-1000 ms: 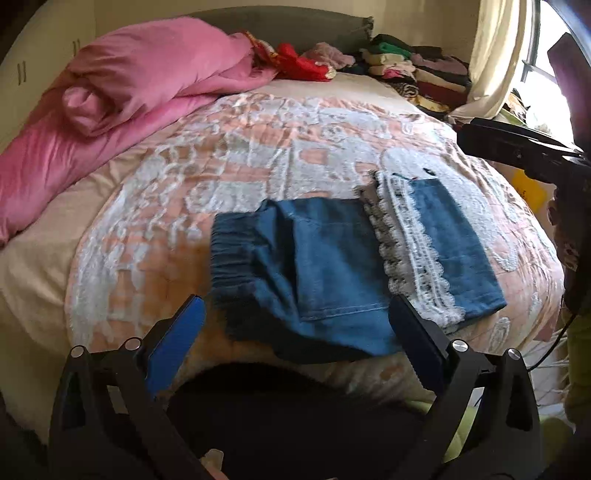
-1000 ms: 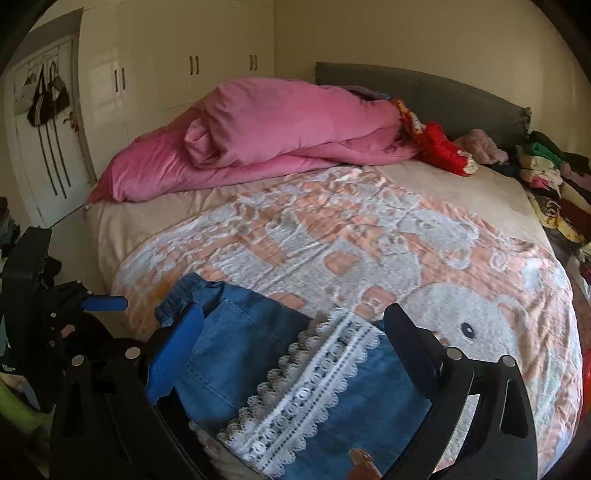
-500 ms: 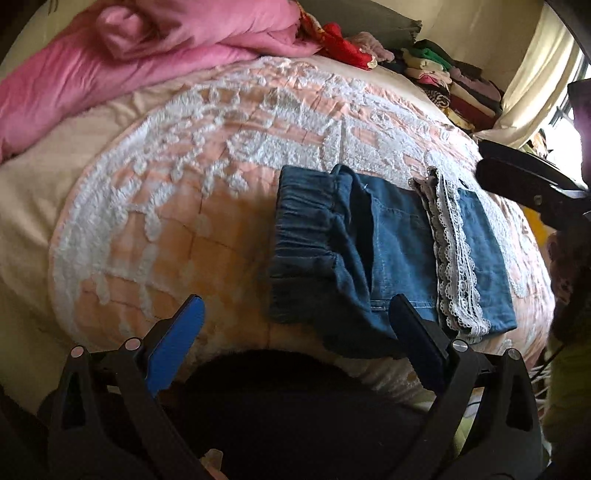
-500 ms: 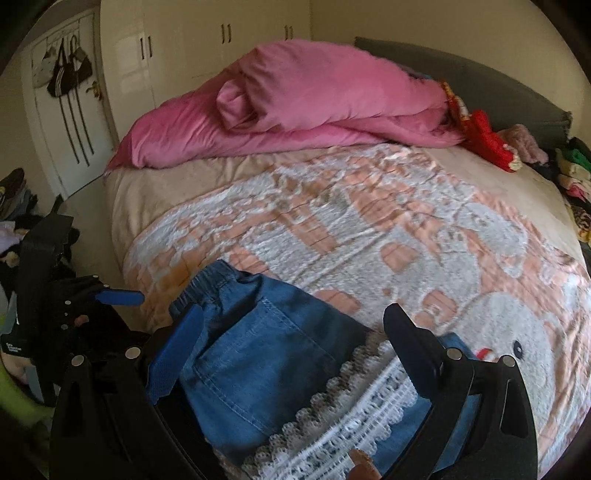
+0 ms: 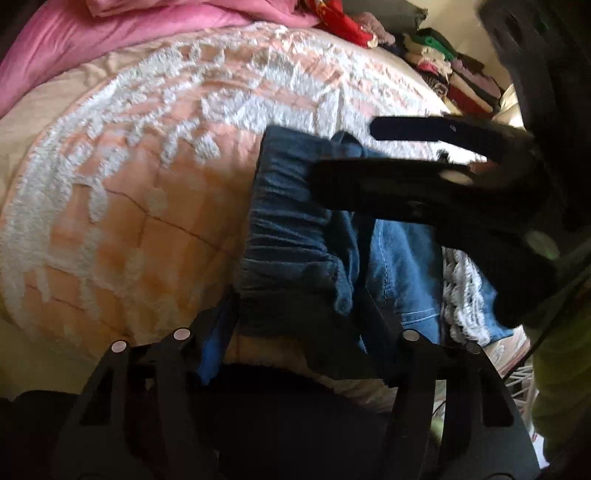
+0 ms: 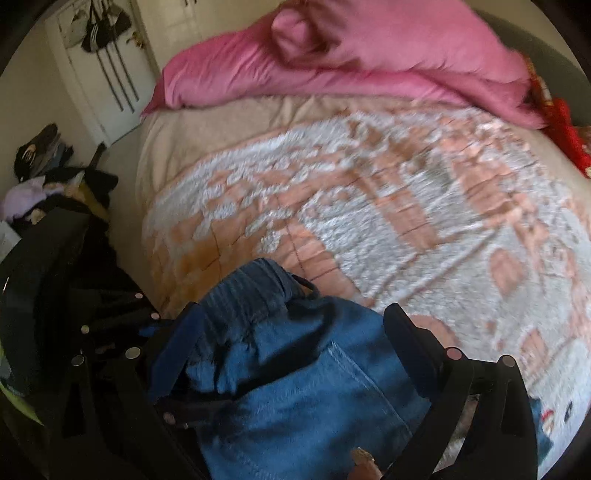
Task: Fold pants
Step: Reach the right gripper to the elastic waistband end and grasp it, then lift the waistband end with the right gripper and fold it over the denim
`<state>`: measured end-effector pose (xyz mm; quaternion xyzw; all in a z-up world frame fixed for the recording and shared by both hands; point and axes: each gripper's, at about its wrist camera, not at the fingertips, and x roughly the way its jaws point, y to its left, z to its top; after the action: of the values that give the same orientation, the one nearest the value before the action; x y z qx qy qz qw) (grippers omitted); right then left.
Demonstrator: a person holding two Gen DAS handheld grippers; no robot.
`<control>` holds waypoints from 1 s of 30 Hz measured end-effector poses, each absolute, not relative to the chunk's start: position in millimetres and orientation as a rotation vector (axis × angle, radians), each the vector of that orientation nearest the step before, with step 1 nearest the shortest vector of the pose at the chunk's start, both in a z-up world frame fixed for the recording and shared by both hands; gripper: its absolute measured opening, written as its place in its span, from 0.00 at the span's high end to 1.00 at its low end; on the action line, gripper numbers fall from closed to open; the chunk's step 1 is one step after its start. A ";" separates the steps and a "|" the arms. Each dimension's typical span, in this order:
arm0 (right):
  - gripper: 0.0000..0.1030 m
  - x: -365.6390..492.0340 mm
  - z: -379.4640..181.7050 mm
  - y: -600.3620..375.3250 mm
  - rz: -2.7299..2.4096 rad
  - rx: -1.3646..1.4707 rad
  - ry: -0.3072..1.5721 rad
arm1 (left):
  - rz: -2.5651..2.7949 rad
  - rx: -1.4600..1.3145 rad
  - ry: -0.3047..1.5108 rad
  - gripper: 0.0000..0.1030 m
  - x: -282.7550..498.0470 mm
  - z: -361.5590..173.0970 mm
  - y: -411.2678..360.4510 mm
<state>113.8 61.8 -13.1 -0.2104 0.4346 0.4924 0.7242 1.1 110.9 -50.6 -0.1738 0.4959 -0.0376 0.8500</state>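
The pants (image 5: 295,236) are the landmark: folded blue denim lying at the near edge of the bed (image 5: 122,206), on its peach and white fleece cover, gathered waistband toward the left in the left wrist view and a white lace trim (image 5: 461,291) at their right end.

Left of the pants is bare cover; up and left of them lies a pink duvet (image 6: 332,62) against the headboard side; in the right wrist view a white door (image 6: 107,74) with dark things hung on it stands far up and left of the pants, and a heap of clothes (image 6: 44,173) lies on the floor to their left.

The left gripper (image 5: 295,314) straddles the near corner of the waistband; its jaws have just been closing, blue pad on the left of the bunched cloth and black finger on the right, with denim between them; whether the pads already press the cloth I cannot tell.

The right gripper (image 6: 295,347) stands over the far end of the waistband, fingers spread wide with the denim under and between them, released and not pinching.

Up and right of the pants a stack of folded clothes (image 5: 454,74) sits at the bed's far corner, with a red cloth (image 5: 343,22) just left of it.
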 end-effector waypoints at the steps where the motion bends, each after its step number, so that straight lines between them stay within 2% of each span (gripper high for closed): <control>1: 0.06 114.8 -16.2 64.4 1.091 -0.471 0.969 | -0.080 -0.374 1.049 0.47 1.6 -53.2 111.8; 8: 0.06 121.6 -42.0 78.3 1.148 -0.449 1.051 | -0.094 -0.389 1.048 0.46 -0.5 -53.7 114.8; 10: 0.16 122.0 -44.9 77.8 1.156 -0.430 1.052 | -0.093 -0.390 1.049 0.46 -1.7 -53.6 114.8; 11: 0.30 121.1 -45.4 77.1 1.174 -0.419 1.051 | -0.093 -0.391 1.049 0.46 -2.2 -53.7 114.8; 12: 0.49 120.8 -44.8 76.8 1.197 -0.404 1.051 | -0.093 -0.392 1.049 0.45 -1.6 -53.5 114.4; 17: 0.63 119.2 -33.8 63.3 1.229 -0.363 1.044 | -0.078 -0.384 1.050 0.37 -3.1 -51.1 112.3; 21: 0.67 119.5 -21.3 43.9 1.237 -0.298 1.022 | -0.062 -0.367 1.024 0.32 -8.9 -41.2 113.3; 24: 0.67 119.1 -9.4 25.3 1.238 -0.239 0.992 | -0.066 -0.346 0.990 0.25 -14.0 -27.4 109.2; 30: 0.68 120.4 15.6 -21.4 1.232 -0.119 0.918 | -0.087 -0.297 0.954 0.20 -16.1 -7.7 90.4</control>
<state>120.4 -21.4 15.6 -0.0538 0.4150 0.5567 0.7176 -16.1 90.4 -7.7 -0.1421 0.4573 -0.0418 0.8769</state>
